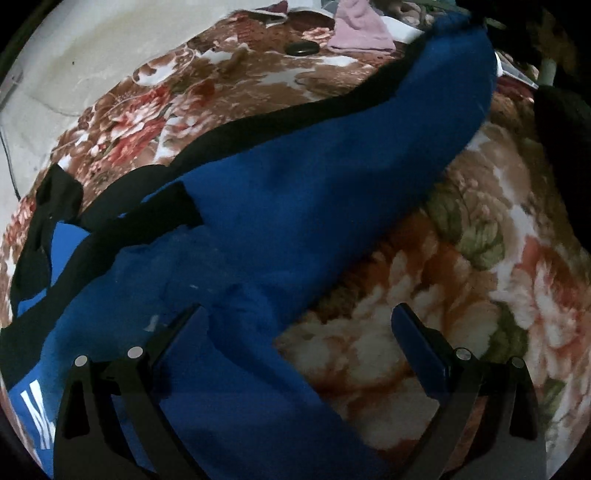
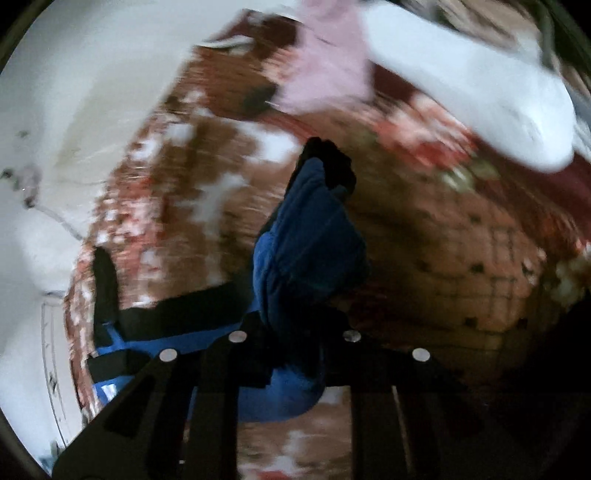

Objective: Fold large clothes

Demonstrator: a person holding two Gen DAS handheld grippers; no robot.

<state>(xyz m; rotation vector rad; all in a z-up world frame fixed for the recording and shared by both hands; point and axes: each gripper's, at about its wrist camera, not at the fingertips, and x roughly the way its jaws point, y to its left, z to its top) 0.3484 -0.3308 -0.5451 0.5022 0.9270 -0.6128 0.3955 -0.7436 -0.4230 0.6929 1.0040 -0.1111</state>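
Note:
A blue garment with black trim lies stretched across a floral blanket; one long blue sleeve runs up to the far right. White lettering shows at its lower left. My left gripper is open low over the garment's near edge, one finger on blue cloth, the other over the blanket. In the blurred right wrist view my right gripper is shut on a bunched blue sleeve with a black cuff, held above the blanket.
A pink cloth and a small dark round object lie at the blanket's far end. A white pillow-like shape lies at the upper right. A pale wall or floor borders the left.

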